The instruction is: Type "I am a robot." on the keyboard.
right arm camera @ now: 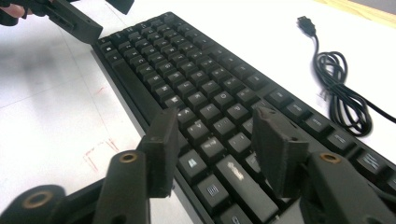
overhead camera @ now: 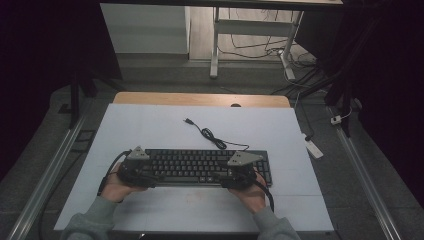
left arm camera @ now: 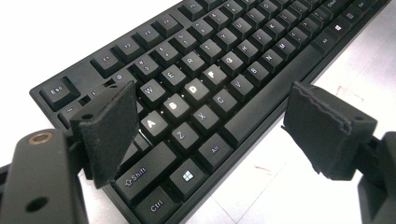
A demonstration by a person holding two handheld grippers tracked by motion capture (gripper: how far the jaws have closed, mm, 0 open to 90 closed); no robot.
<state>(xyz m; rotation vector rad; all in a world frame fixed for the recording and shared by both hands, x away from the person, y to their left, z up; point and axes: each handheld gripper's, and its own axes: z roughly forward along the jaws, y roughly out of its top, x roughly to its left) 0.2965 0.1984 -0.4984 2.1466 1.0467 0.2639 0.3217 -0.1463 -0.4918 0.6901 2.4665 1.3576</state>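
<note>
A: Which step?

B: Looks like pre-grasp. Keyboard (overhead camera: 200,167) lies flat near the front of the white mat (overhead camera: 280,130), cable (overhead camera: 212,136) coiled behind it. Left gripper (overhead camera: 136,171) over the Shift/Ctrl end, right gripper (overhead camera: 239,172) over the other end.

A: Jaws?

B: Both open, nothing pinched; pads hover above the keys.

A: Next?

B: Prob. lower both, straddle the front edge, squeeze evenly. Forearms enter from the near side, hands level w/ each other.

Keyboard (left arm camera: 205,93), left gripper view: key legends legible. Letter keys read W, E, R, T, A, S, D, F, G, Z, X, C, V. Further keys read Esc, Shift, Ctrl and Alt; one key bears a window logo. Right gripper view: legends too blurred to read.
</note>
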